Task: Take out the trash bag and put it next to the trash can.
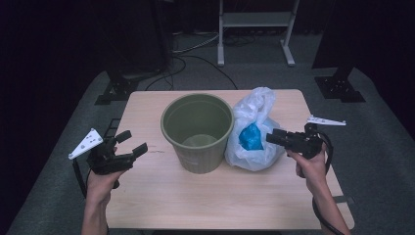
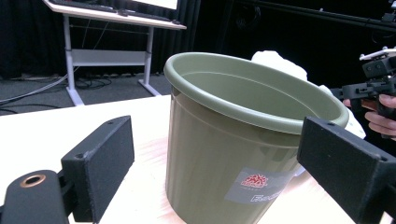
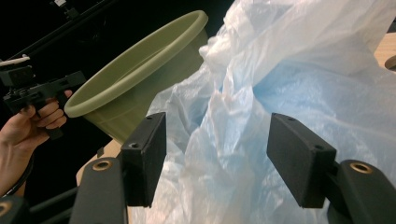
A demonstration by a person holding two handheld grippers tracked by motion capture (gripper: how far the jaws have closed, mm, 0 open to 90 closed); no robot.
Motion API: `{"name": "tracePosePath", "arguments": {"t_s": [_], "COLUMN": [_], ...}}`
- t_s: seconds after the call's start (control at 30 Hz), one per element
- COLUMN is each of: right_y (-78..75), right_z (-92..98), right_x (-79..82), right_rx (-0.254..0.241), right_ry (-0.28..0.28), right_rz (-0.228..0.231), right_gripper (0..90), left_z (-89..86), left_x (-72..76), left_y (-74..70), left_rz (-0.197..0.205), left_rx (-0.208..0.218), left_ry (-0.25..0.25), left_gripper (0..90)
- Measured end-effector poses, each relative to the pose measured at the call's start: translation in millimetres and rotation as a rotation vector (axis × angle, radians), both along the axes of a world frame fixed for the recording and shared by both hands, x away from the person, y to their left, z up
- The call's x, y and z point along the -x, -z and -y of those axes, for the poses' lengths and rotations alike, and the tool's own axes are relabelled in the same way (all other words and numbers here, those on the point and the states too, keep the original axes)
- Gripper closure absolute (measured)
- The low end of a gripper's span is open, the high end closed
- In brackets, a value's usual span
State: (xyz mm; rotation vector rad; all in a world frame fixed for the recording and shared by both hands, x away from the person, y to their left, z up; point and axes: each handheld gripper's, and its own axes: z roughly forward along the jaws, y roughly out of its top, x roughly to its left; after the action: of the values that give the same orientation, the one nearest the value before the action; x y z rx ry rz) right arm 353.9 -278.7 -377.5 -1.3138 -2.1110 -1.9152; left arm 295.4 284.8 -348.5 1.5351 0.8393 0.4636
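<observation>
Reaching for the plastic bag (image 1: 254, 129), the right gripper (image 1: 272, 139) has its jaws spread wide, with film bulging between them but no pad pressing on it. The bag stands on the table (image 1: 161, 196), touching the right side of the green bin (image 1: 197, 131), which is upright and looks empty. The left gripper (image 1: 134, 143) hangs left of the bin, jaws wide and empty, apart from it. In my judgement the step in hand is the approach to grasp the bag; the next move calls for closing on a gathered fold near the top, since loose film may slip. A blue item (image 1: 250, 138) shows through the film; what it is cannot be made out.
</observation>
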Motion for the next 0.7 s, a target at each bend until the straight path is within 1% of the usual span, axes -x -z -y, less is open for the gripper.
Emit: {"name": "tracePosePath", "arguments": {"t_s": [0.17, 0.23, 0.3, 0.37, 0.43, 0.5, 0.57, 0.6, 0.7], "right_y": [5.9, 12.2, 13.9, 21.2, 22.8, 28.0, 31.4, 34.4, 37.0], "right_z": [1.9, 4.0, 4.8, 7.8, 8.3, 9.8, 11.1, 12.7, 13.3], "right_x": [5.4, 10.8, 11.9, 16.8, 18.0, 20.4, 22.4, 24.5, 26.8], "right_rx": [-0.008, -0.008, -0.008, -0.008, -0.007, -0.003, -0.008, -0.017, -0.025], "right_ry": [0.000, 0.007, 0.009, 0.019, 0.022, 0.023, 0.027, 0.029, 0.032], "right_rz": [0.000, -0.004, -0.005, -0.014, -0.016, -0.021, -0.025, -0.026, -0.032], "right_gripper": [35.6, 34.4, 34.1, 32.7, 32.7, 31.9, 31.6, 31.6, 31.5], "left_z": [-0.2, -0.8, -1.0, -0.6, -0.4, 0.0, 0.2, 0.3, 0.3], "left_x": [0.3, 0.3, 0.2, 0.1, 0.2, 0.4, 0.4, 0.3, 0.0], "left_y": [0.1, 0.1, 0.3, 0.7, 0.7, 0.6, 0.7, 0.8, 1.4], "left_rz": [-0.001, -0.001, -0.002, -0.004, -0.003, -0.005, -0.006, -0.007, -0.009], "left_rx": [0.000, 0.001, 0.001, 0.000, 0.000, -0.003, -0.003, -0.002, -0.003], "left_ry": [-0.002, -0.005, -0.006, -0.006, -0.006, -0.005, -0.006, -0.006, -0.007], "left_gripper": [9.8, 9.7, 9.7, 9.7, 9.7, 9.7, 9.7, 9.7, 9.7]}}
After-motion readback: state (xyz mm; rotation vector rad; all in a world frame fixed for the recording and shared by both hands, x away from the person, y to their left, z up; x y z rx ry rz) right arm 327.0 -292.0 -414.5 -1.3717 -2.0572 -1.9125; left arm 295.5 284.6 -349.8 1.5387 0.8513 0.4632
